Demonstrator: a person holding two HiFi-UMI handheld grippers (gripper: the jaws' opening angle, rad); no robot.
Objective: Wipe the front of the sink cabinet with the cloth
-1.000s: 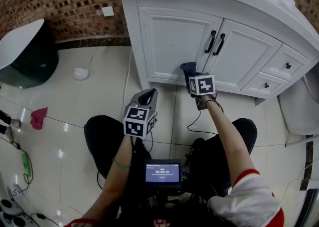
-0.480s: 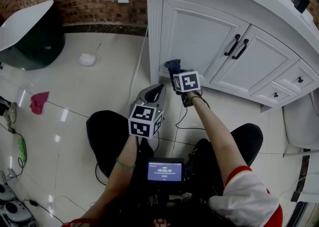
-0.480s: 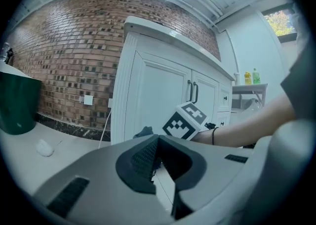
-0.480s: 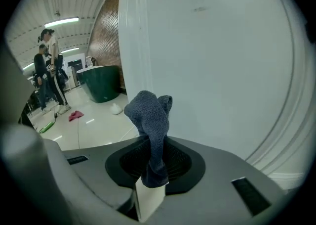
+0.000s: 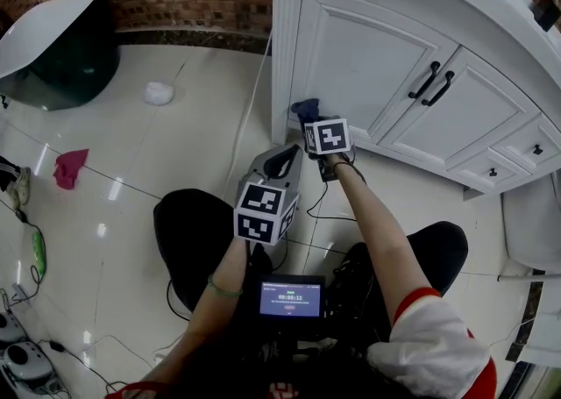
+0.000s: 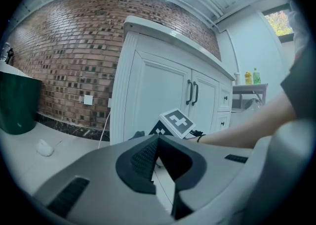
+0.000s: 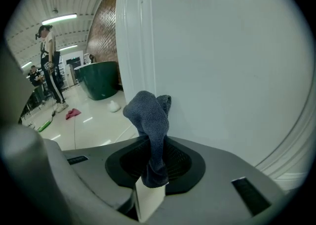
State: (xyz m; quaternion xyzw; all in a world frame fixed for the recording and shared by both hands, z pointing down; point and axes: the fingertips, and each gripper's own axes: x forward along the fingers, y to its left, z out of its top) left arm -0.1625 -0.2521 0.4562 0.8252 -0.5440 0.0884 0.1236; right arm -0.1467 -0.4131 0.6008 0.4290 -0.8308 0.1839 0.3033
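Observation:
The white sink cabinet (image 5: 368, 55) fills the upper right of the head view. My right gripper (image 5: 308, 118) is shut on a dark blue-grey cloth (image 5: 305, 109), which is pressed against the bottom left of the left door, beside the corner post. In the right gripper view the cloth (image 7: 150, 120) bunches up from the jaws against the white panel (image 7: 222, 70). My left gripper (image 5: 285, 159) hangs lower, over the floor, jaws shut and holding nothing. In the left gripper view the gripper (image 6: 157, 142) points at the cabinet (image 6: 163, 95).
A dark green tub (image 5: 61, 60) with a white rim stands at the left. A white wad (image 5: 159, 92) and a pink rag (image 5: 68, 167) lie on the glossy tiles. A white cord (image 5: 254, 99) runs down beside the cabinet corner. People stand far off (image 7: 49, 66).
My right gripper with the cloth has slid left along the bottom of the cabinet front, from near the door handles to the left corner post. The left gripper stayed low and shut.

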